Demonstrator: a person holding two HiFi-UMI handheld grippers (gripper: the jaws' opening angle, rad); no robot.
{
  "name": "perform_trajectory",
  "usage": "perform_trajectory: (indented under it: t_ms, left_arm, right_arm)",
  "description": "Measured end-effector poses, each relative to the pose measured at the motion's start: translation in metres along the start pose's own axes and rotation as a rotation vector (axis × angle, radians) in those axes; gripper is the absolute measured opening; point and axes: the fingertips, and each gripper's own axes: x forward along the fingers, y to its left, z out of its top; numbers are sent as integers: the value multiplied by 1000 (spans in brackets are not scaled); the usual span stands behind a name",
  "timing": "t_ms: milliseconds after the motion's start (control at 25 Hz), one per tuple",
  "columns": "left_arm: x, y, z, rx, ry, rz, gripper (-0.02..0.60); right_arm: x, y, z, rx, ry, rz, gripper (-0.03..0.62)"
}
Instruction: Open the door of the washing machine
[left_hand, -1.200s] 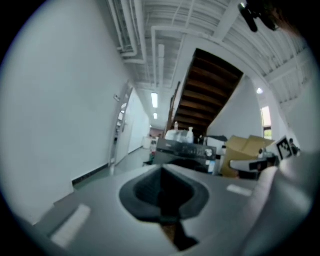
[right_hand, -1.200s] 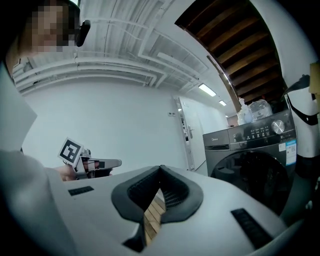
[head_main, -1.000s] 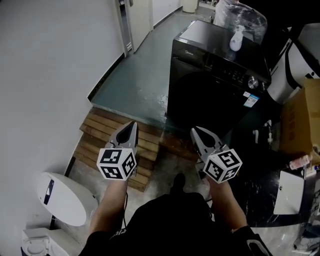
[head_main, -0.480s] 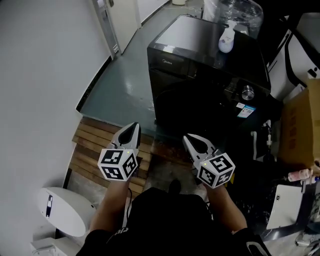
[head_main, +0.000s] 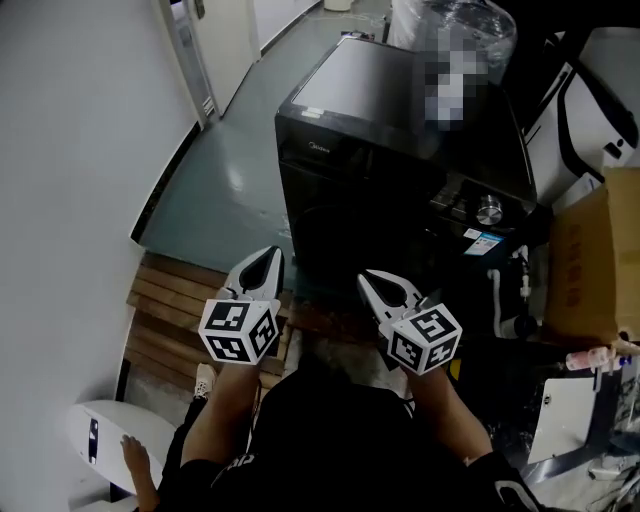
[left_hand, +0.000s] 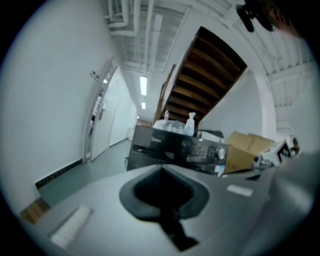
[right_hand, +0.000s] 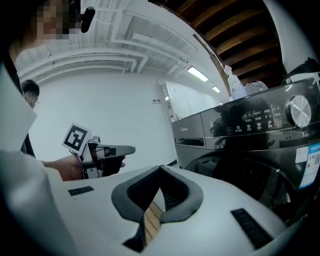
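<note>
The left hand-held gripper (head_main: 266, 258) is pointing toward 12 o'clock with its jaws pressed together and nothing between them. The right hand-held gripper (head_main: 370, 280) is doing the same, just beside it at 3 o'clock. The black washing machine (head_main: 390, 140) is standing near, at 12 o'clock from both. Its round door (right_hand: 237, 175) is sitting shut. Wooden boards (head_main: 165, 310) are lying at 9 o'clock.

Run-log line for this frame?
phase: pre-contact | left gripper: shut, empty | right gripper: shut, empty | washing machine: ahead | door: closed, untouched
</note>
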Motion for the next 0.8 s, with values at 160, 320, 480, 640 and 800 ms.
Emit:
perform_trajectory:
  t_ms: [160, 320, 480, 640, 800]
  left_arm:
    - [24, 6, 12, 12, -5, -54, 8]
    - [43, 10, 16, 24, 6, -98, 9]
    - [62, 5, 4, 9, 32, -110, 9]
    - [85, -11, -8, -6, 64, -119, 9]
    - [108, -37, -17, -19, 80, -136, 9]
  right_arm:
    - [19, -9, 9, -19, 25, -31, -6]
    - [29, -21, 14, -23, 37, -67, -6]
    - [23, -43, 8, -41, 64, -99, -6]
    - [7, -77, 7, -27, 71, -149, -5]
    - [-13, -111, 0, -25, 93, -196, -5]
